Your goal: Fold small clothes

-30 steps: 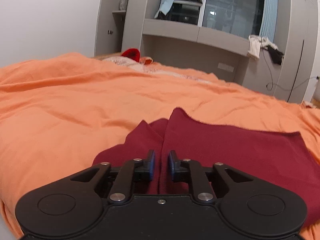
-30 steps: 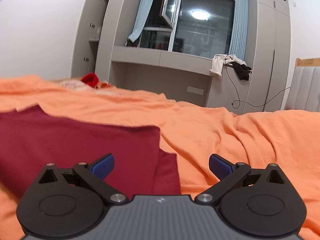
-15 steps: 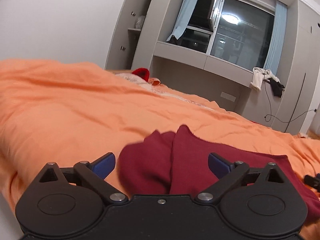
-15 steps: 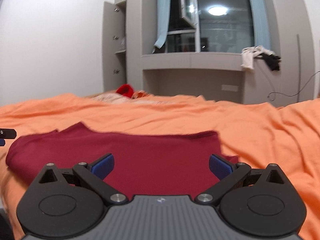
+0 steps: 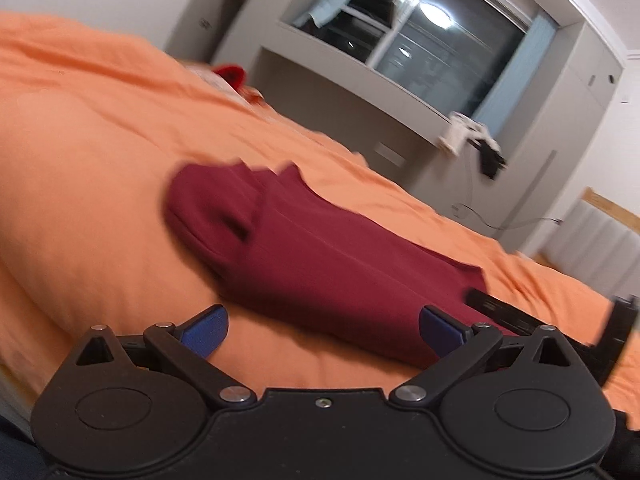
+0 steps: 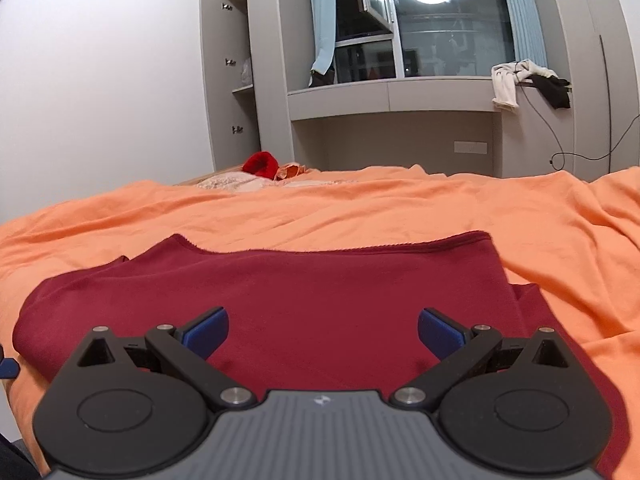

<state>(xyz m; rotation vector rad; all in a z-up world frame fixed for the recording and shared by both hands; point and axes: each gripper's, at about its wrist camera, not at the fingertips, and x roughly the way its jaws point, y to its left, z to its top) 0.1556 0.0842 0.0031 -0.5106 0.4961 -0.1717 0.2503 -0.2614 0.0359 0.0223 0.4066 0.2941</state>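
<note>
A dark red garment (image 5: 328,264) lies folded flat on the orange bedspread (image 5: 100,128), with a rolled sleeve end at its left. My left gripper (image 5: 320,330) is open and empty, held just short of the garment's near edge; the view is tilted and blurred. In the right wrist view the same garment (image 6: 304,292) spreads wide under my right gripper (image 6: 322,330), which is open and empty above its near part. The right gripper's black body (image 5: 560,320) shows at the right edge of the left wrist view.
A bright red item (image 6: 261,163) and pale cloth (image 6: 228,181) lie at the bed's far end. Beyond stand grey cabinets (image 6: 232,92), a window ledge (image 6: 392,94) with draped clothes (image 6: 508,84), and a hanging cable (image 6: 560,152).
My left gripper opened, let go of the red garment and drew back and tilted. My right gripper stayed open and swung left over the garment's middle.
</note>
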